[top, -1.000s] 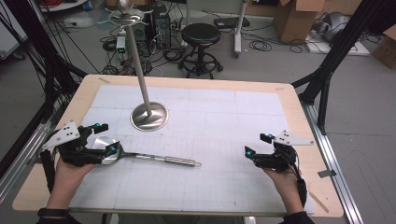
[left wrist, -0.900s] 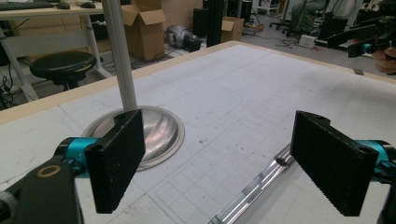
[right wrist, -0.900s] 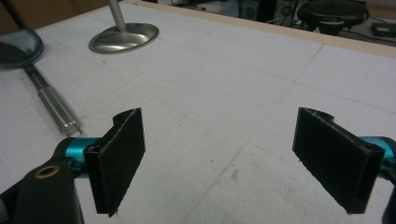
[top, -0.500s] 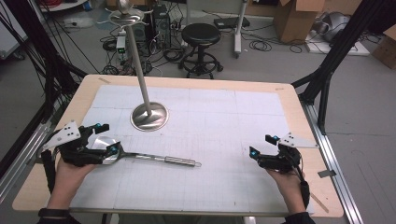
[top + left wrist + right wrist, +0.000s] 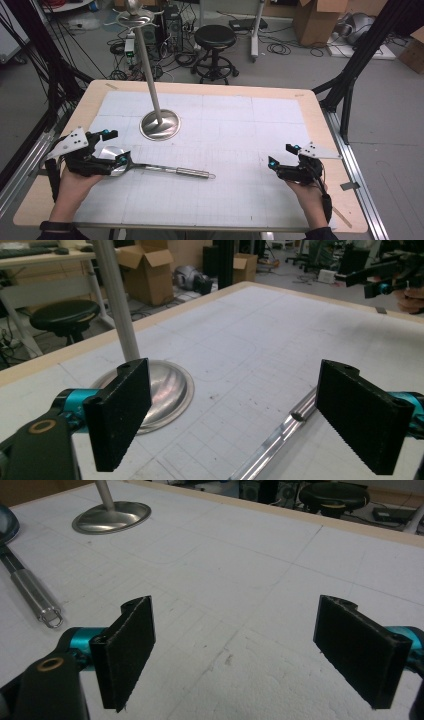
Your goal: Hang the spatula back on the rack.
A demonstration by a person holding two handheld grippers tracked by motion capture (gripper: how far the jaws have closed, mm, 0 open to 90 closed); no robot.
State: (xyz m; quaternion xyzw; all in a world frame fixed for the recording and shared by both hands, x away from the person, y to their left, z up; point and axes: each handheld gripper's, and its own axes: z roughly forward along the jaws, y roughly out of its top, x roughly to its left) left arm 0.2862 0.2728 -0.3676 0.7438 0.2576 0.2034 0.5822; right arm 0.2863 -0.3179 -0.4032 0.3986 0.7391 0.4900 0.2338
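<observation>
Left gripper [image 5: 111,146], lower left of the high view: jaws wide apart, straddling the bowl end of the ladle [image 5: 150,167], gripping nothing. The ladle lies flat on the white mat [image 5: 240,150], handle running right toward frame centre, hanging loop at its tip. The bowl is partly hidden by the gripper; in the left gripper view the handle [image 5: 280,437] is cut off at the bottom edge between the 2 jaws.

Right gripper [image 5: 281,156], lower right: jaws spread, nothing between them, well apart from the ladle.

No readable writing or labels; the mat grid is faint.

Farther up, left of centre: the stand [image 5: 159,123], domed steel base on the mat, pole upright, top partly against clutter.

Wood-edged table [image 5: 320,125]. Behind: black stool [image 5: 215,37], cardboard boxes [image 5: 312,20], cables on a grey floor.
</observation>
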